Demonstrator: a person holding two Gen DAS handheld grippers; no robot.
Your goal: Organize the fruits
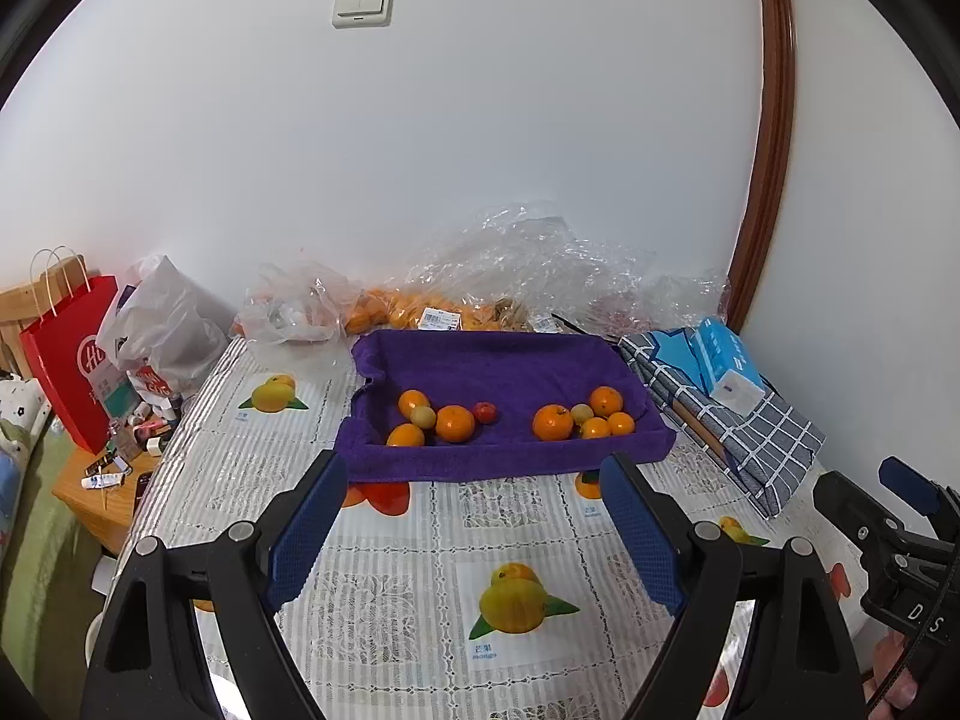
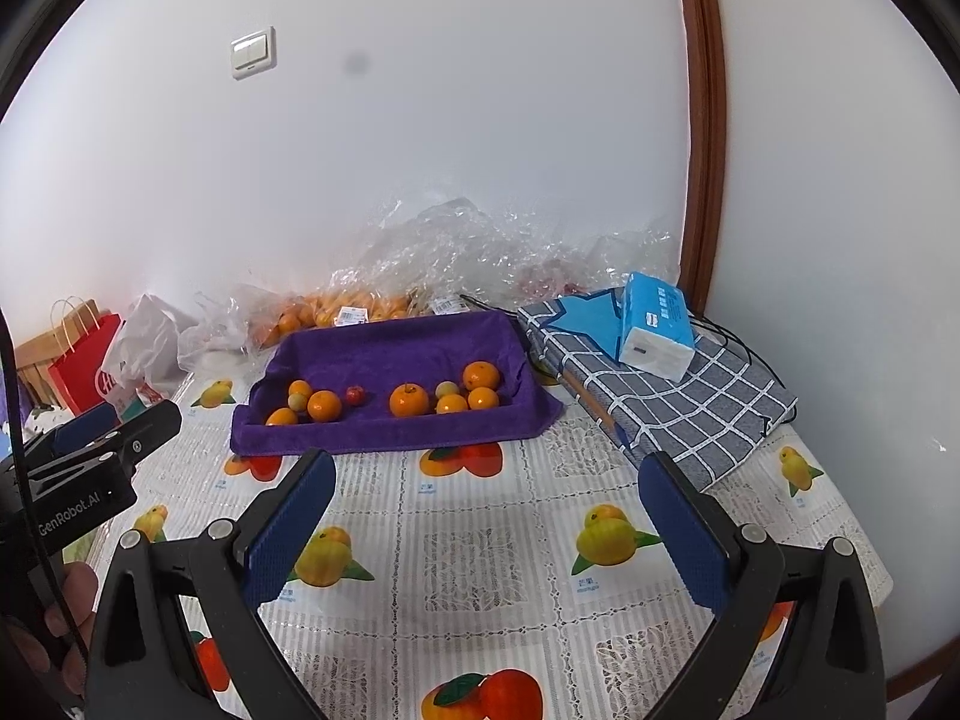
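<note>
Left wrist: both tools gape empty; tissue pack (image 1: 726,367) & plastic bags (image 1: 540,264) flank purple towel tray (image 1: 480,360).

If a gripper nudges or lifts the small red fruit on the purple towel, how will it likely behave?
The small red fruit looks round, so a nudge would probably set it rolling, though the purple towel may slow it. It is the smallest piece there, likely light. Its skin looks smooth, so wide pads could let it slip; the nearby orange leaves little room.

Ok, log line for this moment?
left gripper open, empty | right gripper open, empty | orange, yellowish, red fruits on purple towel tray
</note>
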